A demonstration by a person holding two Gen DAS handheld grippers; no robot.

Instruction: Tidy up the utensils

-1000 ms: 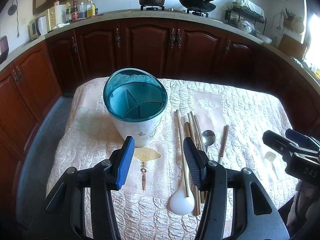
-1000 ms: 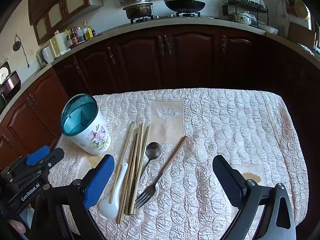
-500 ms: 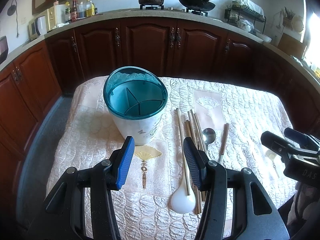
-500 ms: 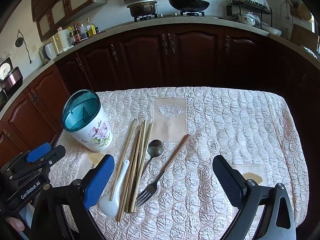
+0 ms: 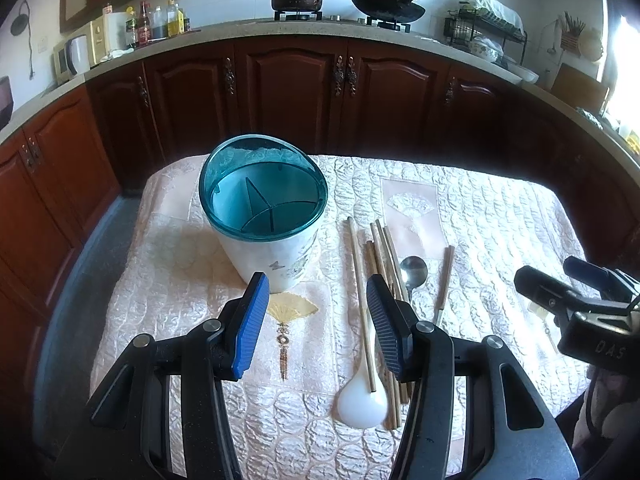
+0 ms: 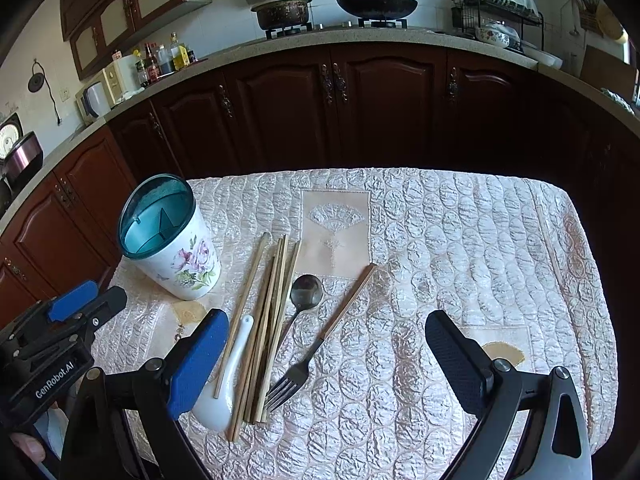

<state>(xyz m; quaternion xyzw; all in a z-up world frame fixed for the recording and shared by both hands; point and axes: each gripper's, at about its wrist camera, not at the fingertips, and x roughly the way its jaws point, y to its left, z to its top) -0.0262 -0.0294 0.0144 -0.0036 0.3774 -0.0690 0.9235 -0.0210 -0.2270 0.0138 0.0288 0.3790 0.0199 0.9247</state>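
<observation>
Two labels: left gripper (image 6: 68, 320) "GenRobot.AI", right gripper (image 5: 576, 300) "DAS".

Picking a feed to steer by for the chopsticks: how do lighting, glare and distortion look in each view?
Left wrist view: strong window glare at the upper right, fisheye bending the counter, the holder sharp and evenly lit. Right wrist view: softer light, sheen on the quilted tablecloth, chopsticks crisp and unshadowed between the open right claw, edges vignetted black.
</observation>
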